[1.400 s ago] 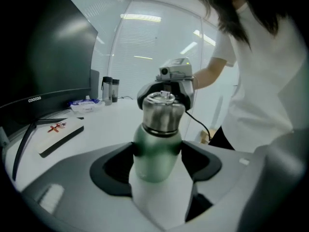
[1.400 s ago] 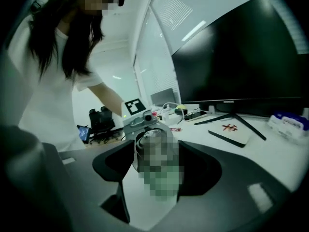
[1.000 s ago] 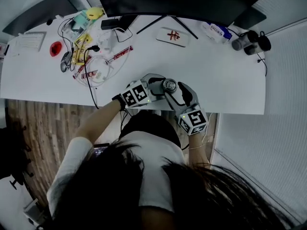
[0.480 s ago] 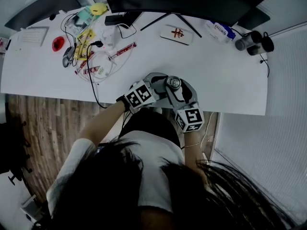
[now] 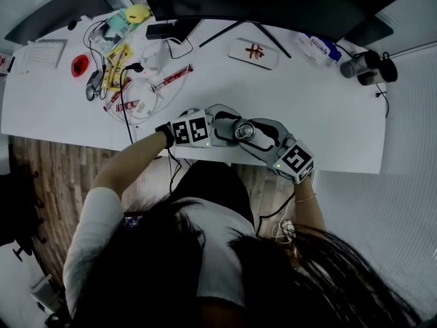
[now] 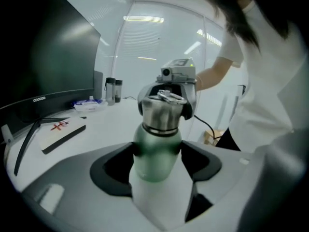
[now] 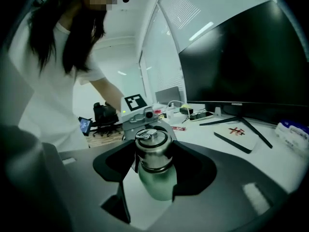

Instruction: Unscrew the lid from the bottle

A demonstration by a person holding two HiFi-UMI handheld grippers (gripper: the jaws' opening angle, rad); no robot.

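A green bottle (image 6: 155, 153) with a steel lid (image 6: 161, 111) stands near the table's front edge; in the head view only its lid (image 5: 243, 130) shows. My left gripper (image 6: 157, 154) is shut on the green body, with a pad pressing on each side. My right gripper (image 7: 153, 152) comes from the opposite side and is shut on the steel lid (image 7: 152, 149), above the green body (image 7: 157, 181). In the head view the left gripper (image 5: 231, 130) and right gripper (image 5: 252, 134) meet at the bottle from left and right.
A white table (image 5: 314, 115) carries a monitor stand (image 5: 232, 27), a white box with a red mark (image 5: 253, 52), tangled cables and packets (image 5: 136, 87), a mouse (image 5: 93, 86) and two dark cylinders (image 5: 367, 65). The table's front edge (image 5: 328, 169) runs just below the bottle.
The right gripper has swung round the bottle: its marker cube moved from below the lid out to the right. The left gripper's cube has levelled slightly. The bottle stays in place.
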